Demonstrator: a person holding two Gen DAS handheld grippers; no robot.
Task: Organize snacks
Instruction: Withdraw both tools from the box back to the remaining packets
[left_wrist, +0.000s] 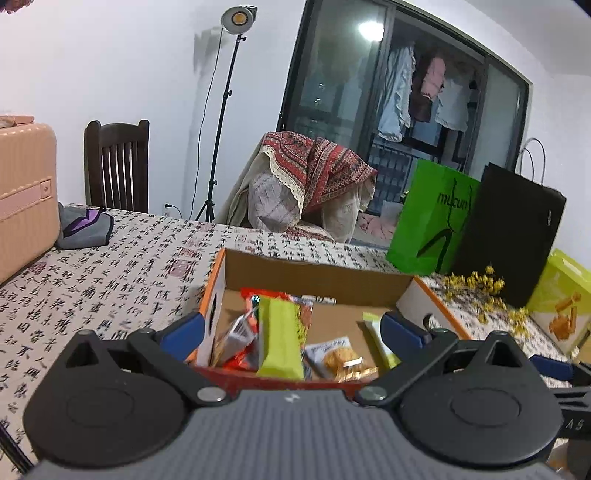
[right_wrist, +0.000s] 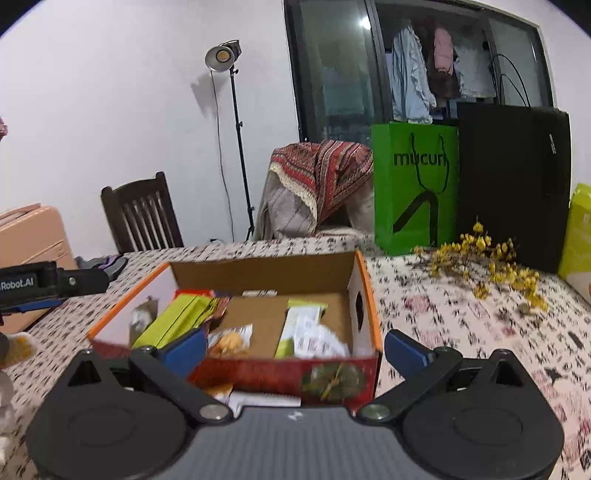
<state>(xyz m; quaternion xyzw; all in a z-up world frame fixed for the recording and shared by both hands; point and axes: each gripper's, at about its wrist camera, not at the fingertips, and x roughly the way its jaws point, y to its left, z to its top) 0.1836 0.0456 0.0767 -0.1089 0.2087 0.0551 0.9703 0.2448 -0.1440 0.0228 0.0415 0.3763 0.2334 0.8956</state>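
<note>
An open cardboard box (left_wrist: 314, 271) with orange rims stands on the table and holds several snack packets: a green bar (left_wrist: 280, 338), red wrappers (left_wrist: 240, 360), a biscuit pack (left_wrist: 338, 356). My left gripper (left_wrist: 291, 328) is open and empty, its blue fingers over the box's near end. In the right wrist view the same box (right_wrist: 258, 271) lies just ahead, with green packets (right_wrist: 177, 319) and white ones (right_wrist: 314, 338) inside. My right gripper (right_wrist: 295, 349) is open and empty, fingers straddling the box's near wall. The left gripper's body (right_wrist: 48, 282) shows at the left.
The table has a calligraphy-print cloth (left_wrist: 110, 280). A pink suitcase (left_wrist: 22, 199) and grey pouch (left_wrist: 86, 229) lie at left. A green bag (right_wrist: 415, 188), black bag (right_wrist: 513, 184) and dried yellow flowers (right_wrist: 491, 262) stand at the right. Chairs stand behind the table.
</note>
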